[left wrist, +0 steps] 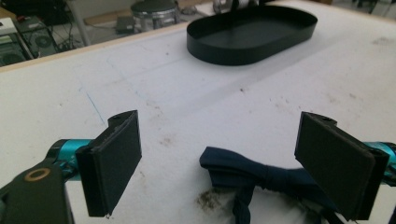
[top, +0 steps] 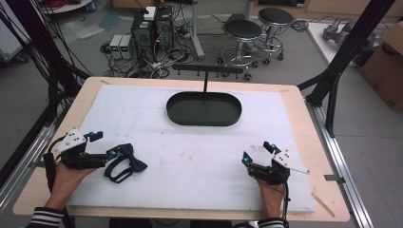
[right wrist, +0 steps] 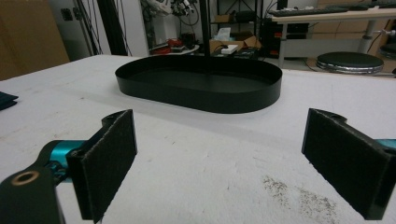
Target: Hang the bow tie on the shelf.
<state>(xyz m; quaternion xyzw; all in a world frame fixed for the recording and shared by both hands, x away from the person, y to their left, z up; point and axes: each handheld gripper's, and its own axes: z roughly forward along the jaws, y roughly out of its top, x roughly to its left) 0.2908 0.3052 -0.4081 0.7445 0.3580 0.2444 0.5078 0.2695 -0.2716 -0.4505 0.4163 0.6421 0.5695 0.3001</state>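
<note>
A dark blue bow tie [top: 129, 162] with a looped strap lies on the white mat near the front left. My left gripper [top: 106, 144] is open just left of it, one jaw touching or nearly touching the tie. In the left gripper view the bow tie [left wrist: 261, 175] lies flat between the wide-open pads, closer to the right one, and the left gripper [left wrist: 219, 154] holds nothing. My right gripper [top: 257, 152] rests open at the front right, empty. In the right gripper view the right gripper [right wrist: 219, 144] faces the black oval tray [right wrist: 201, 95].
The black oval tray [top: 204, 109] sits at the back centre of the white mat [top: 190, 152], with a black T-shaped hook stand [top: 207, 69] rising behind it. Stools, computers and cables stand on the floor beyond the table.
</note>
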